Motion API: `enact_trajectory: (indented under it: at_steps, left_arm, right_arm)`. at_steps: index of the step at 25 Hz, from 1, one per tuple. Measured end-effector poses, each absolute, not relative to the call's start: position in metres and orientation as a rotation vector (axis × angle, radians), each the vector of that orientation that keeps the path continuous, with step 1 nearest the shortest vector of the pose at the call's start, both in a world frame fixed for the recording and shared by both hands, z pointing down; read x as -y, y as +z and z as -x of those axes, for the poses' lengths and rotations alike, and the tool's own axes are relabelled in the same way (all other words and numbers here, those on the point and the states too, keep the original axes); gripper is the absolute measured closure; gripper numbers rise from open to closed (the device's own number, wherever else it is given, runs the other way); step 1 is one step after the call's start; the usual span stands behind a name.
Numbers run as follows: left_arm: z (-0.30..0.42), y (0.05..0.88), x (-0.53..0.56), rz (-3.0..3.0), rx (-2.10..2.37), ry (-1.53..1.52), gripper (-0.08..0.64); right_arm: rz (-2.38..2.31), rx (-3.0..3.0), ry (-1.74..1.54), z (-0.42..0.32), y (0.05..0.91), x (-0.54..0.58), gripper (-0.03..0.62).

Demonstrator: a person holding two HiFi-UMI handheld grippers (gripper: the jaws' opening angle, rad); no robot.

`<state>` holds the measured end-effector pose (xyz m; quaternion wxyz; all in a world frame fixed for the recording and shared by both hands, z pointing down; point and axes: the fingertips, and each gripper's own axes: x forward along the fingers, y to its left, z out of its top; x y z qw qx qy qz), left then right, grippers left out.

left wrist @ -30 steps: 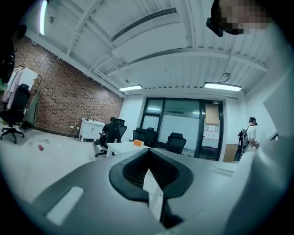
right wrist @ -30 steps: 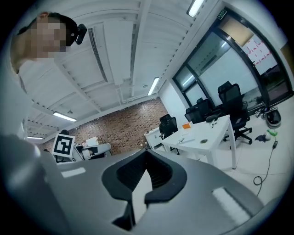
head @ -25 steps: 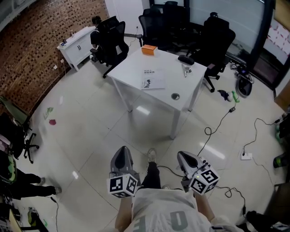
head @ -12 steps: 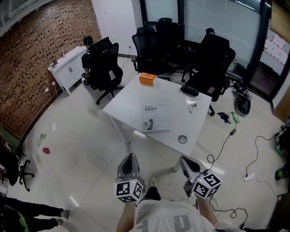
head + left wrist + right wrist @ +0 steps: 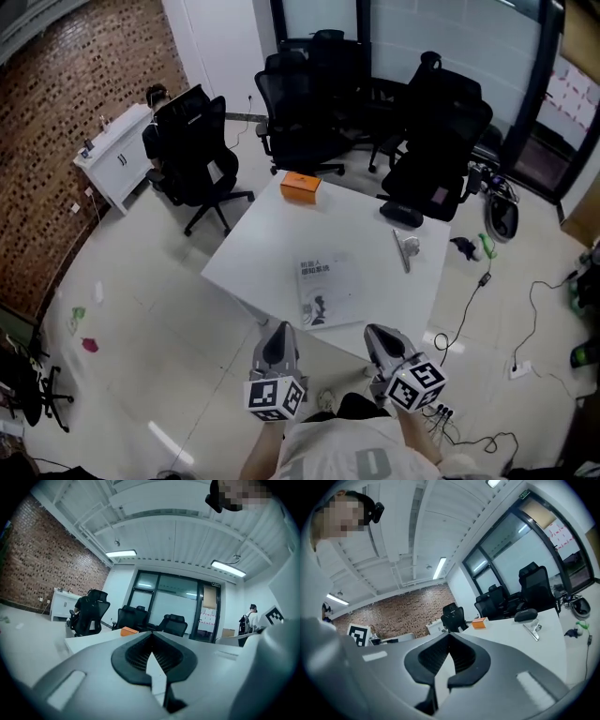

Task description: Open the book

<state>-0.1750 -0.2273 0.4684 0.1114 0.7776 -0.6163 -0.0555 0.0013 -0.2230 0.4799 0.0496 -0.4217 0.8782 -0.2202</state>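
Lying closed and flat: white paperback book with dark cover print (image 5: pixel 325 289), on the white square table (image 5: pixel 361 230), close to the table's near edge. Both claws sit at that near edge, apart from the book.

Left grey gripper with marker cube (image 5: pixel 279 330) is at the table's near edge, left of the book. Its jaws are pressed together with nothing between them, pointing roughly level across the table. Right grey gripper with marker cube (image 5: pixel 377 334) is at the same edge, right of the book, jaws likewise pressed together and empty.

Rest of the table:
- small orange rectangular box (image 5: pixel 300 186) at the far corner
- black oblong pouch (image 5: pixel 401 215) at the far-right edge
- silver metal clip (image 5: pixel 407 250) just nearer than the pouch, right of the book
- all three well apart from the book

Black mesh office chairs (image 5: pixel 300 122) crowd the table's far side, with one more off its left side. White low cabinet (image 5: pixel 112 161) stands well left of the table, against a red brick wall (image 5: pixel 84 66)
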Motion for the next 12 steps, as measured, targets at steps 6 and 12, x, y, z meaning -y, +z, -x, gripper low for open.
enact_trajectory:
  at_steps: [6,12]
  left_arm:
    - [0.155,0.488,0.264,-2.281,1.787,-0.148,0.546]
    - [0.141,0.527,0.285,-2.285,1.765,-0.054,0.546]
  right_arm:
    - [1.32,-2.679,-0.695,-0.013,0.502,0.268,0.589]
    - [1.303,-2.758,-0.671,0.0,0.535,0.305,0.588]
